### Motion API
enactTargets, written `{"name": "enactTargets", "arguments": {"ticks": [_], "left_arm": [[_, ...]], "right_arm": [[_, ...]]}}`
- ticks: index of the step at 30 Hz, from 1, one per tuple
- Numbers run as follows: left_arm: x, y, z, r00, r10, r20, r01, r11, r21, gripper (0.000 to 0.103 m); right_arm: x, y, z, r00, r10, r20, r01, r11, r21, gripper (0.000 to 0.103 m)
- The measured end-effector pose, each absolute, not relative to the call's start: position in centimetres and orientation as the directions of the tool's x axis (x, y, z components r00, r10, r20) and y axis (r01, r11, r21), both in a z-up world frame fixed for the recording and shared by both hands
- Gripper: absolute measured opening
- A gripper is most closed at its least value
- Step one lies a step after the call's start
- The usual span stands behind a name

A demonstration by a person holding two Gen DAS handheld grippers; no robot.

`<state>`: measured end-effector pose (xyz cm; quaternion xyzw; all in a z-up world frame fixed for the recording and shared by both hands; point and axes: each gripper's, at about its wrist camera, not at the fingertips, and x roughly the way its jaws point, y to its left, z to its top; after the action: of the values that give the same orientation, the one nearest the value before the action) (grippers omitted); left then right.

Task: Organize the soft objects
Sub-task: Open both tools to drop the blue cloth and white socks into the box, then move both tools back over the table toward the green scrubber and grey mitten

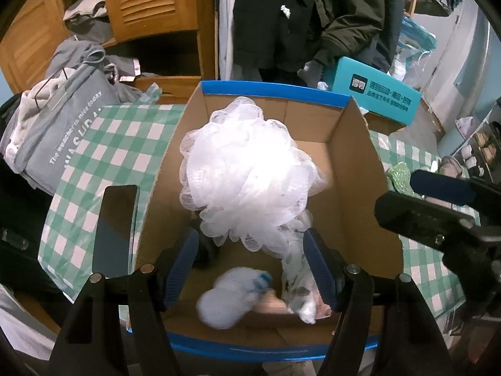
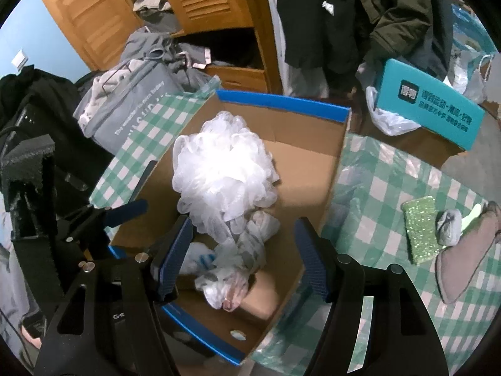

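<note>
Hovering over an open cardboard box [image 1: 353,169], the left gripper [image 1: 252,266] is seen with its blue-padded jaws apart and nothing pressed between them. The right gripper [image 2: 242,255] is likewise held above the same box, jaws spread, pads touching nothing. In the left wrist view the right gripper is also caught at the right edge, over the cloth; in the right wrist view the left one is seen at the left, just beside the box's near corner.

A white mesh bath pouf [image 1: 247,169] is found between and beyond both sets of fingers, inside the box; whether it rests on the floor of the box or is still in the air cannot be told. Below it, a white patterned cloth bundle [image 1: 296,269] is lying in the box, with a fluffy pale-blue item [image 1: 225,297] beside it, blurred. A tan flat piece [image 2: 263,297] is partly seen under them.

The box, blue-taped along its rims, is set on a green-and-white checked cloth [image 1: 103,144]. On that cloth, to the right of the box, a green glittery sponge [image 2: 421,228], a small grey-white item [image 2: 449,227] and a pinkish-brown slipper [image 2: 466,257] are laid close together. A dark phone [image 1: 114,228] is lying left of the box. A grey printed bag [image 1: 53,138] stuffed with clothes is placed further left, and a teal box [image 1: 377,97] with printed text is standing behind. A wooden louvred wardrobe [image 1: 156,3] and hanging dark coats [image 1: 297,15] are seen at the back.
</note>
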<state>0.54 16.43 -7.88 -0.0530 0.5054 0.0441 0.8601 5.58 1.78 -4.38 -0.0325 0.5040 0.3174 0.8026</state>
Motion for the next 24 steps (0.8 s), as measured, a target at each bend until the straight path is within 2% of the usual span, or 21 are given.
{"name": "enactTargets", "arguments": {"ticks": [24], "left_arm": [[0.2,9.6,-5.8,0.523,-0.006,-0.852,0.011,1.000,-0.001,0.073]], "right_arm": [[5.2,-7.5,-3.9,0.399,0.357,-0.845,-0.396,0.898,0.193,0.070]]}}
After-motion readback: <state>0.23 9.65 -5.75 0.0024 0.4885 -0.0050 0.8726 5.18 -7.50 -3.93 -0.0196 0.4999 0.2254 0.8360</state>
